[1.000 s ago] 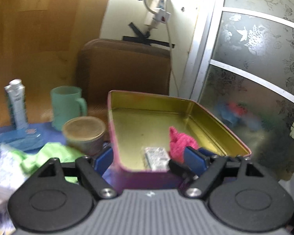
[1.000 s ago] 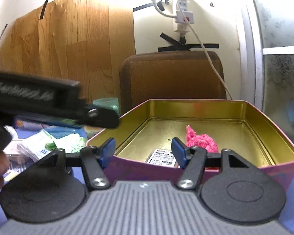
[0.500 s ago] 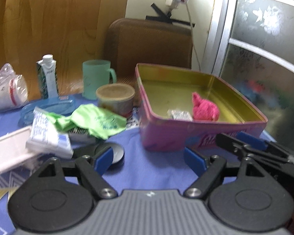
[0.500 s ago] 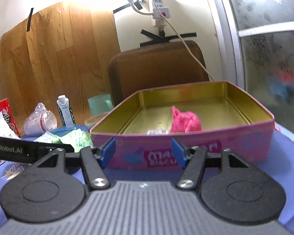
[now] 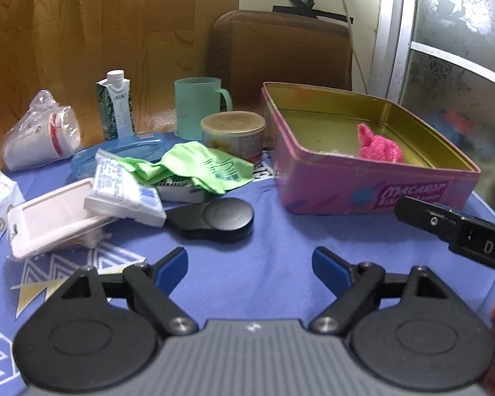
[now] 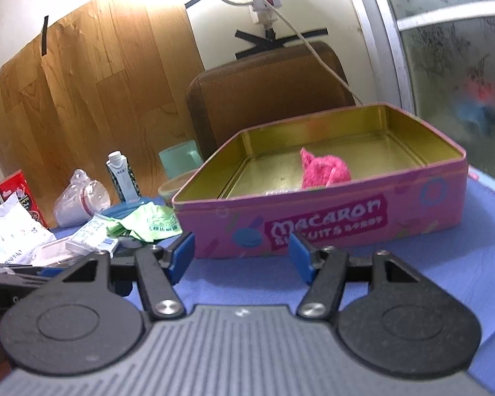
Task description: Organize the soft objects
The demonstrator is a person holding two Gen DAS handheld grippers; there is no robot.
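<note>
Two grippers, left [image 5: 250, 269] and right [image 6: 241, 253], hang over our blue table [image 5: 274, 264], fingers apart and empty; the left's jaws have just been widening. We note a pink cloth [image 6: 325, 171] inside the tin [image 6: 330, 221] near the right edge, and a green cloth [image 5: 198, 166] among clutter toward the left.

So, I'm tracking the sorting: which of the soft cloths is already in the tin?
The pink cloth, bunched inside the pink macaron tin. The green cloth lies crumpled on the table among the packets, outside the tin.
</note>
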